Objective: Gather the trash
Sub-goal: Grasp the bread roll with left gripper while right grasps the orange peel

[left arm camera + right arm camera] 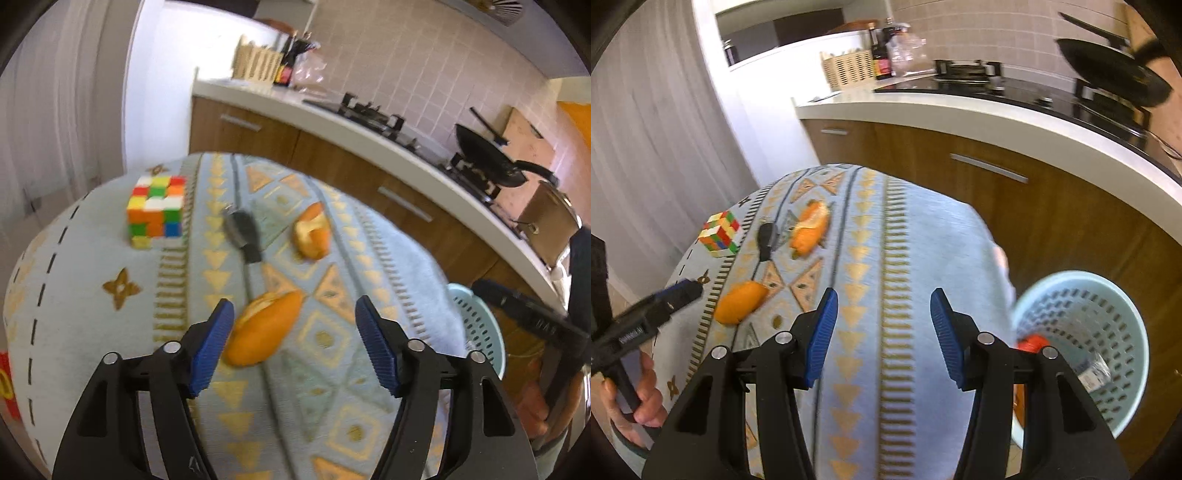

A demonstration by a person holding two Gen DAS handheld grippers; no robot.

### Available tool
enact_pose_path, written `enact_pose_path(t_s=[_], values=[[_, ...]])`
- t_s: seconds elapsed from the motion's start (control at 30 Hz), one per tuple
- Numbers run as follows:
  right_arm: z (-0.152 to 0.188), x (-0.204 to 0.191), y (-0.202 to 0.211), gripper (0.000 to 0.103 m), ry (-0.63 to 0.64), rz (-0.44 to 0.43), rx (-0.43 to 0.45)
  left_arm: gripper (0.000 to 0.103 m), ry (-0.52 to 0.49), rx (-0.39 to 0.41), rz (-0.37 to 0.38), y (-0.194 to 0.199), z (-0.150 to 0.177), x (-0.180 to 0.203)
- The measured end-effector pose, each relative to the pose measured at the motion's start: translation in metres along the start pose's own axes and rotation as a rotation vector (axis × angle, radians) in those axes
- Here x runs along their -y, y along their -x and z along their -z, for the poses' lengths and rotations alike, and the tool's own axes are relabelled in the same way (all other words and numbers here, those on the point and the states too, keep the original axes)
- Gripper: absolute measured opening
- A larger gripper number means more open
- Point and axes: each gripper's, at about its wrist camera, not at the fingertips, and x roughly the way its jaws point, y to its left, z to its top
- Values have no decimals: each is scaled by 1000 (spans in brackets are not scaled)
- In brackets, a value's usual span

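Two orange peels lie on the patterned blue tablecloth (110,332). The near peel (264,326) sits just in front of my left gripper (295,321), beside its left finger and untouched; the jaws are open. The far peel (312,230) lies further back. In the right wrist view both peels show at the left, the near peel (740,301) and the far peel (809,229). My right gripper (882,314) hangs open over bare cloth with nothing between its fingers. A pale blue perforated basket (1071,280) stands off the table's right side, holding a red item (1032,341) and a wrapper (1093,369).
A colourful puzzle cube (157,210) and a small black object (243,232) lie near the peels. Behind the table runs a wooden kitchen counter (960,110) with a hob and a black pan (487,155). A hand (642,398) holds the left gripper (679,291).
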Motion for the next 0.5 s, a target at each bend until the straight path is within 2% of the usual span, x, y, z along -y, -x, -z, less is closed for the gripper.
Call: enact_pose_path(t_s=[0.17, 0.3, 0.4, 0.5], values=[[-16, -33, -27, 49, 44, -25, -23, 71, -12, -84, 17, -28, 7, -19], [-25, -55, -50, 49, 78, -33, -38, 71, -27, -131, 5, -51, 10, -18], [-32, -71, -68, 49, 105, -39, -50, 69, -49, -136, -31, -63, 12, -17], [-37, -81, -85, 49, 120, -32, -59, 63, -58, -119, -50, -68, 12, -17]])
